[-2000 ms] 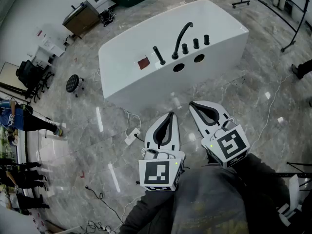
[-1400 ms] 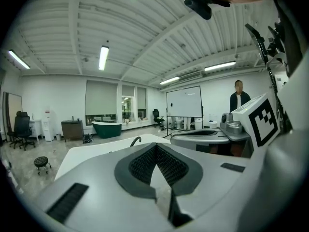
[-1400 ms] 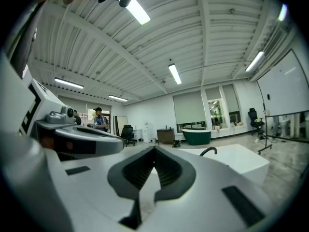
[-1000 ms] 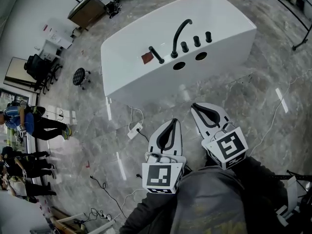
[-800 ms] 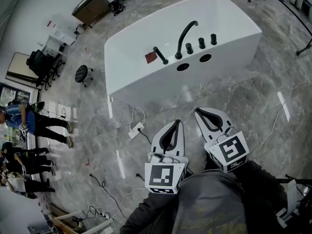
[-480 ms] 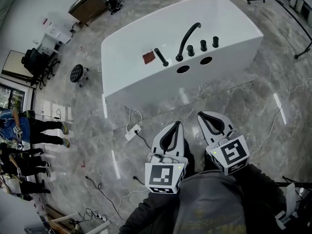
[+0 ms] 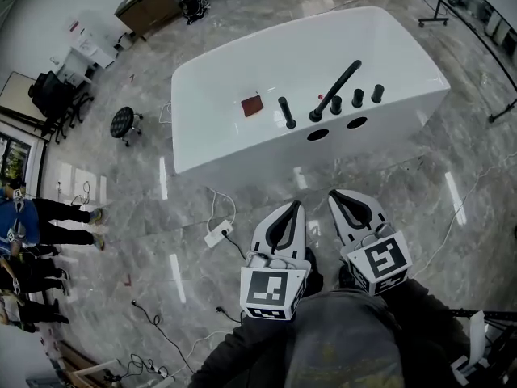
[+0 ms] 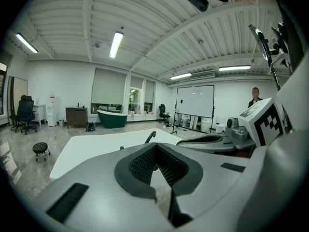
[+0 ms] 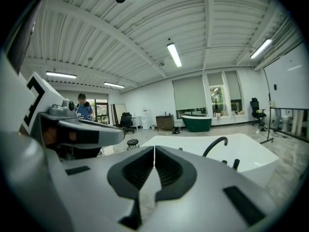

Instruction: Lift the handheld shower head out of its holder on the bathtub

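Observation:
A white bathtub stands on the marble floor ahead. On its near deck the black handheld shower head stands in its holder, left of the curved black faucet and three black knobs. My left gripper and right gripper hover side by side over the floor, well short of the tub. Both are shut with nothing in them. In the left gripper view the jaws of the left gripper meet below the faucet. The right gripper points left of the faucet.
A white power strip with its cable lies on the floor between me and the tub. A black stool stands left of the tub, with people further left. A red-brown patch lies on the tub deck. Two round holes pierce its front.
Both grippers and the camera have come closer to the bathtub, which now sits lower and larger in the head view. The jaws have stayed shut.

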A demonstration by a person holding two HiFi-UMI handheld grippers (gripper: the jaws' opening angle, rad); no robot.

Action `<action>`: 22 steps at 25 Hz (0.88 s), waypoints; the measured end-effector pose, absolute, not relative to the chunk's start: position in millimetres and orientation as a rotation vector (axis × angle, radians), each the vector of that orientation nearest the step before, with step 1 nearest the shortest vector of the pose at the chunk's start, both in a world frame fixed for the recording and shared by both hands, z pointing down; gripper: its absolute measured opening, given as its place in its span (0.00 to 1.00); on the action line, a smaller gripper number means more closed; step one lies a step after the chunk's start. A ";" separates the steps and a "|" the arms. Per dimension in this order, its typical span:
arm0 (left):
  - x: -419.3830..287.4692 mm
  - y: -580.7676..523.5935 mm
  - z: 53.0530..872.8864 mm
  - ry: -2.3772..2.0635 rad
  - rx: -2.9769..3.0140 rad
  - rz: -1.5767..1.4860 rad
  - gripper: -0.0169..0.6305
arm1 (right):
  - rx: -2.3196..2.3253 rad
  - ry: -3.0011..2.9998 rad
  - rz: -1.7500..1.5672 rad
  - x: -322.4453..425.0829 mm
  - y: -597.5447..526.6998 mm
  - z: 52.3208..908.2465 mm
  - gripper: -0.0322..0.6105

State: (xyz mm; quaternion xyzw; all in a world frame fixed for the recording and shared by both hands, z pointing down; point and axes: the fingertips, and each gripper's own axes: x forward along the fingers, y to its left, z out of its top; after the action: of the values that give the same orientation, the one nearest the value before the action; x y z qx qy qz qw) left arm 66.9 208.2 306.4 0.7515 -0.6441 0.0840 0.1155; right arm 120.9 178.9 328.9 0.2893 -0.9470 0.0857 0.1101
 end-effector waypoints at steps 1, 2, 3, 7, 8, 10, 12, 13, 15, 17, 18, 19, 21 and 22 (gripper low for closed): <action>59.1 204.2 306.0 -1.886 2.206 0.241 0.03 | 0.857 -2.779 0.247 113.6 174.5 328.1 0.06; 52.2 200.5 305.2 -1.881 2.211 0.236 0.03 | 0.865 -2.775 0.242 106.8 170.2 326.6 0.06; 46.0 197.1 304.4 -1.874 2.215 0.232 0.03 | 0.873 -2.772 0.237 100.5 166.1 324.9 0.06; 23.6 187.9 306.0 -1.848 2.227 0.221 0.03 | 0.902 -2.763 0.222 76.9 154.7 323.5 0.06; 18.0 186.4 306.5 -1.847 2.234 0.218 0.03 | 0.908 -2.762 0.218 71.6 153.6 323.9 0.06; 7.8 183.2 307.6 -1.846 2.243 0.211 0.03 | 0.916 -2.759 0.207 63.1 152.3 324.2 0.06; 0.3 178.8 309.5 -1.842 2.238 0.201 0.03 | 0.921 -2.752 0.199 57.7 148.6 324.6 0.06; -2.2 176.7 310.4 -1.838 2.235 0.199 0.03 | 0.925 -2.748 0.197 56.0 145.6 324.2 0.06; -5.4 172.3 311.8 -1.827 2.235 0.199 0.03 | 0.940 -2.744 0.192 53.8 138.7 321.9 0.06; -8.5 165.5 313.7 -1.820 2.235 0.199 0.03 | 0.950 -2.742 0.186 51.6 130.9 321.3 0.06; -10.3 161.5 315.4 -1.819 2.232 0.201 0.03 | 0.952 -2.741 0.185 50.4 126.1 322.6 0.06; -11.9 157.0 317.5 -1.818 2.228 0.206 0.03 | 0.953 -2.739 0.188 49.4 120.1 324.5 0.06; -13.7 145.5 320.4 -1.819 2.221 0.219 0.03 | 0.957 -2.739 0.195 48.4 104.3 327.0 0.06; -14.3 138.0 320.5 -1.822 2.219 0.225 0.03 | 0.957 -2.742 0.197 47.9 94.9 327.0 0.06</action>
State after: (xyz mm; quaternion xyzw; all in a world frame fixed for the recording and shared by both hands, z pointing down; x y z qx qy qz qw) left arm -14.3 138.0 320.5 0.7639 -0.6273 0.0775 0.1302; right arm 47.9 94.9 327.0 0.3266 -0.9357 0.0673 0.1151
